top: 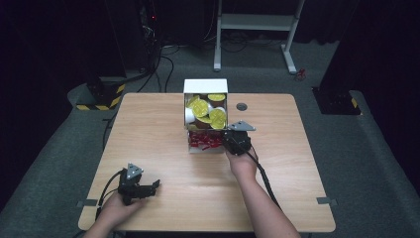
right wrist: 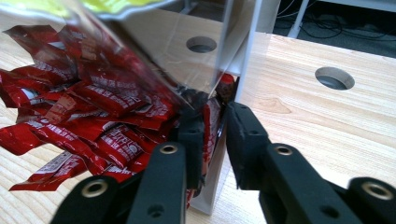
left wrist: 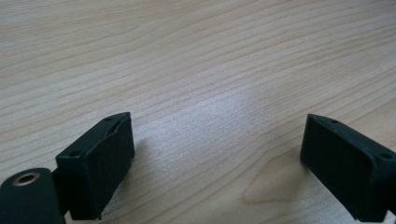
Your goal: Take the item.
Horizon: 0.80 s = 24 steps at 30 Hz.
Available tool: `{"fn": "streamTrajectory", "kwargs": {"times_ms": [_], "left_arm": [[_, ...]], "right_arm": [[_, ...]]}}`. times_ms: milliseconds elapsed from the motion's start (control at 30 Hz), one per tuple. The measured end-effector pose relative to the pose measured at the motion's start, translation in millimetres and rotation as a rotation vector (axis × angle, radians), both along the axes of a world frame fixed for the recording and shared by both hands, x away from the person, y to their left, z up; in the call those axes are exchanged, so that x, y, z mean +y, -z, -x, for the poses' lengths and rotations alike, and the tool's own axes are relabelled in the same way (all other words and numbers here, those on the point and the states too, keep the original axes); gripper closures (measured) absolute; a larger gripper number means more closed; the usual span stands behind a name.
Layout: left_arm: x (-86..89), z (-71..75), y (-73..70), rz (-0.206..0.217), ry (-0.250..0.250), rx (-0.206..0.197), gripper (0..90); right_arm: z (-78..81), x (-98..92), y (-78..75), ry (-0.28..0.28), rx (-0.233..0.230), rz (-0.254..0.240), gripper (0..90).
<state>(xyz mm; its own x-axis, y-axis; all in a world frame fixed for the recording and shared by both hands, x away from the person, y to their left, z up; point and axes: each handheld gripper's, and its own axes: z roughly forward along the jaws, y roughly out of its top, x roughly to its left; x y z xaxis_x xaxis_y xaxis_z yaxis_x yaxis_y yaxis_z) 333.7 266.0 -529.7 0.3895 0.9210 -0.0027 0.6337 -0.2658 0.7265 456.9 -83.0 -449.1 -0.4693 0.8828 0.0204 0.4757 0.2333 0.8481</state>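
A white dispenser box (top: 205,85) stands at the table's far middle, with yellow-lidded cups (top: 203,108) on top and a heap of red packets (top: 204,140) (right wrist: 93,107) in its low front tray. My right gripper (top: 225,140) (right wrist: 215,123) is at the tray's right end. Its jaws stand close together, one inside the tray and one outside, pinching an upright red packet (right wrist: 214,122) beside the tray's white side wall (right wrist: 243,65). My left gripper (top: 154,186) (left wrist: 217,135) rests on the bare table at the front left, open, with nothing between its fingers.
A clear panel (right wrist: 154,42) slopes over the red packets. A round cable hole (top: 241,106) (right wrist: 332,77) lies in the table (top: 163,163) just right of the box. Beyond the table are a white frame (top: 255,22) and dark stands.
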Motion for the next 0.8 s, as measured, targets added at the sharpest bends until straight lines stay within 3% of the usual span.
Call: {"fn": "streamTrajectory", "kwargs": {"times_ms": [267, 500, 800], "left_arm": [[0.2, -0.2, 0.1, -0.001, -0.001, -0.005, 10.2], [0.2, -0.2, 0.1, -0.002, -0.001, -0.005, 10.2], [0.0, 0.0, 0.0, 0.0, 0.0, 0.0, 10.3]], "right_arm": [[2.8, 2.3, 1.6, 0.003, 0.006, 0.009, 85.3], [5.9, -0.9, 3.3, 0.002, 0.022, -0.018, 86.1], [14.9, -4.6, 2.2, -0.015, 0.005, -0.025, 86.1]]}}
